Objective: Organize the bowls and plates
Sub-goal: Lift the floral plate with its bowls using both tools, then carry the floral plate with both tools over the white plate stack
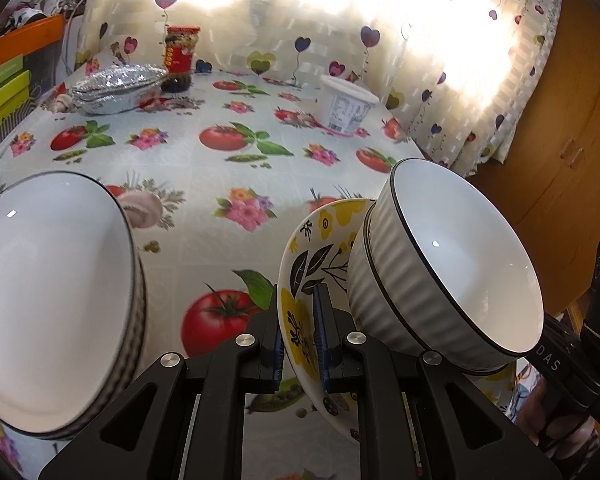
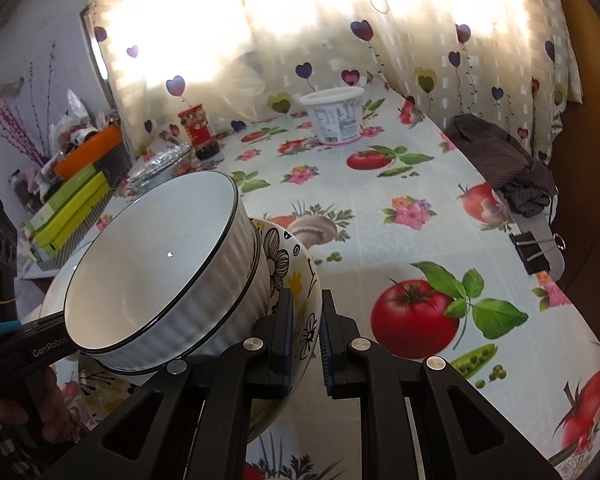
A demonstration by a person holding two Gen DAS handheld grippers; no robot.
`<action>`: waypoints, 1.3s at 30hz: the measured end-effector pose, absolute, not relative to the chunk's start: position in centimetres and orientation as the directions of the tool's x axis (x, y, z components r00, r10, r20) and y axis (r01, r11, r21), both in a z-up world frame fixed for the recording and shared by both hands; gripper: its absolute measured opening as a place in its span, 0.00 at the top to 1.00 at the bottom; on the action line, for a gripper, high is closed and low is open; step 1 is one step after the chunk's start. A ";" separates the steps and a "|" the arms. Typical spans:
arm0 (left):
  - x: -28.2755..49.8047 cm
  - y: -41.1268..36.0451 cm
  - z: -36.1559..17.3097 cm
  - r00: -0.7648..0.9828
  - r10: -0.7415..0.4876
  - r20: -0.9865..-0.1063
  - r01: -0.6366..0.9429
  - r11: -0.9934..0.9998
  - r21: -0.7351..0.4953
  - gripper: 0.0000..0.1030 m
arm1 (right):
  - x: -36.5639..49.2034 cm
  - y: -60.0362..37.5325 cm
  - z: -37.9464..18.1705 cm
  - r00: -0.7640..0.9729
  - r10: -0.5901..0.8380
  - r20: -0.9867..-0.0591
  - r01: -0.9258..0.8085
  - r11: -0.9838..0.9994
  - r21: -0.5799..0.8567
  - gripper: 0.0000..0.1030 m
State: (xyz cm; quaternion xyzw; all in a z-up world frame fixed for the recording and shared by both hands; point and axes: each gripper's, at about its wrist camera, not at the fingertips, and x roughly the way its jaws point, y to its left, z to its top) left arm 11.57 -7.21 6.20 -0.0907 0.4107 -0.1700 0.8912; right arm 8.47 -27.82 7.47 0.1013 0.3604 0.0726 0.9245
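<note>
A shallow dish with yellow and black flowers is held by its rim from two opposite sides. My left gripper is shut on one side of the rim, and my right gripper is shut on the other. Two white ribbed bowls with dark rims sit nested inside the dish. A larger white bowl with a checked outside is close on the left in the left wrist view. Each view shows the other gripper's body at its edge.
The table wears a tomato-print cloth. At the back stand a foil-covered dish, a red-labelled jar and a white tub. A dark cloth and binder clip lie at the right edge. Green boxes sit left.
</note>
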 end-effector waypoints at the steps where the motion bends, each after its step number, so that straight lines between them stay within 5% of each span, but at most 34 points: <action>1: 11.6 -6.9 6.5 0.611 -0.373 -0.698 0.222 0.928 -0.301 0.88 | 8.7 -27.6 7.7 0.730 0.212 -0.650 -0.067 0.968 0.240 0.88; 39: 12.0 7.6 10.0 0.741 -0.165 -0.651 -0.063 0.948 -0.311 0.88 | 16.5 -13.3 11.2 0.629 0.449 -0.634 -0.371 0.891 0.263 0.88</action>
